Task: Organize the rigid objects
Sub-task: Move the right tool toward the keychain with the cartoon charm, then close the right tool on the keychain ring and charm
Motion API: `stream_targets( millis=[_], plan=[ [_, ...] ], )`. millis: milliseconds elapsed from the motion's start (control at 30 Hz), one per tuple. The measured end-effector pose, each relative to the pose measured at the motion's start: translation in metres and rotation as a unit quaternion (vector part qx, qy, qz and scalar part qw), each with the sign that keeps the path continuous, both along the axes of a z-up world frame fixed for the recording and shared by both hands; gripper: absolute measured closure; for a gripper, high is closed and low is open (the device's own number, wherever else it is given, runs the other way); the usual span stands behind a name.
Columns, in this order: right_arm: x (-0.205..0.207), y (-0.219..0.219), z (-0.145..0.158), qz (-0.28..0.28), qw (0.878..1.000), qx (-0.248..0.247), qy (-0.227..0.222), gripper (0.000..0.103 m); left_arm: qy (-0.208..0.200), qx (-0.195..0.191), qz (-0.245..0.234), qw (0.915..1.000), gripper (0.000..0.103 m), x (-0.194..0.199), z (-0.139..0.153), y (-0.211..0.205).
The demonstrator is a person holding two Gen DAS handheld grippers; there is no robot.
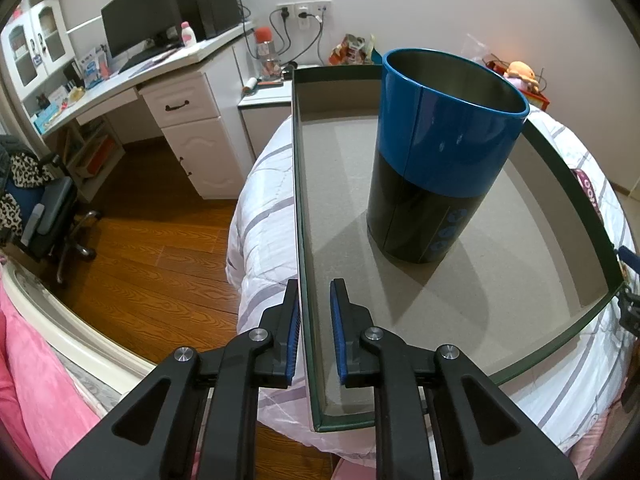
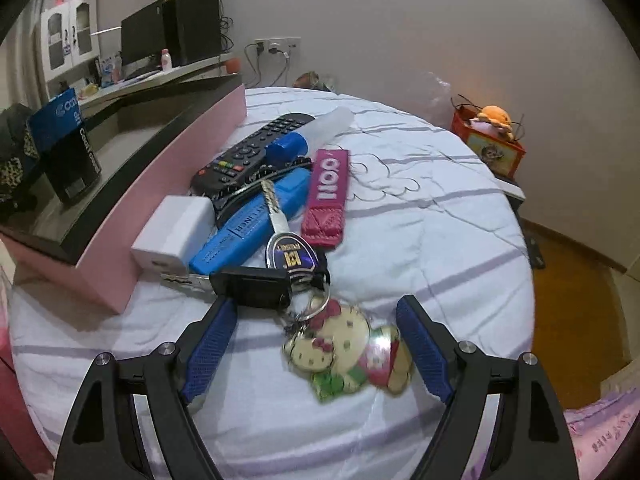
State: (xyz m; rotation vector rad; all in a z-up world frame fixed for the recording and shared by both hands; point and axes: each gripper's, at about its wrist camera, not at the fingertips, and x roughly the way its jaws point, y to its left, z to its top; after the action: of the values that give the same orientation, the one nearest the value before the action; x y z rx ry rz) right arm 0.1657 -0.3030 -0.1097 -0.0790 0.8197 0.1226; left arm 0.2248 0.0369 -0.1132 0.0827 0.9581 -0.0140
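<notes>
at lower centre of the left view, left claw [image 1: 314, 316] is clamped on the box [image 1: 304, 208] wall; right claw [image 2: 316, 334] gapes wide, empty, around the cat keychain [image 2: 348, 354] on the bed [image 2: 420, 220]

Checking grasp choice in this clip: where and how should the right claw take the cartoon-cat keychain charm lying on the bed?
Grip the cartoon-cat charm across its flat body, coming down from above. It lies flat on the quilt, already between the open fingers of the right claw. Its ring links it to the keys, so they would likely trail along.
</notes>
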Motion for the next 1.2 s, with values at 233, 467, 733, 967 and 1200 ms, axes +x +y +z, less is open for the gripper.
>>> stream_targets(
  millis=[233,467,733,967,1200],
  plan=[
    [0.009,-0.005,-0.001,0.014,1.0,0.027,0.007,0.029,0.0,0.0,0.0,1.0,0.089,0.0,0.0,0.0],
    [0.016,-0.012,0.003,0.018,0.998,0.059,0.012,0.075,0.0,-0.002,-0.001,1.0,0.087,0.0,-0.001,0.0],
    [0.005,-0.014,0.008,0.028,0.996,0.086,0.013,0.08,0.0,-0.002,-0.002,1.0,0.086,0.0,-0.002,0.0],
    [0.013,-0.022,0.008,-0.003,0.995,0.092,0.024,0.053,0.0,-0.003,-0.002,1.0,0.086,0.001,-0.002,0.0],
    [0.033,-0.019,0.005,0.028,0.995,0.087,0.036,0.037,0.0,-0.002,-0.002,1.0,0.086,0.001,-0.002,-0.001]
  ],
)
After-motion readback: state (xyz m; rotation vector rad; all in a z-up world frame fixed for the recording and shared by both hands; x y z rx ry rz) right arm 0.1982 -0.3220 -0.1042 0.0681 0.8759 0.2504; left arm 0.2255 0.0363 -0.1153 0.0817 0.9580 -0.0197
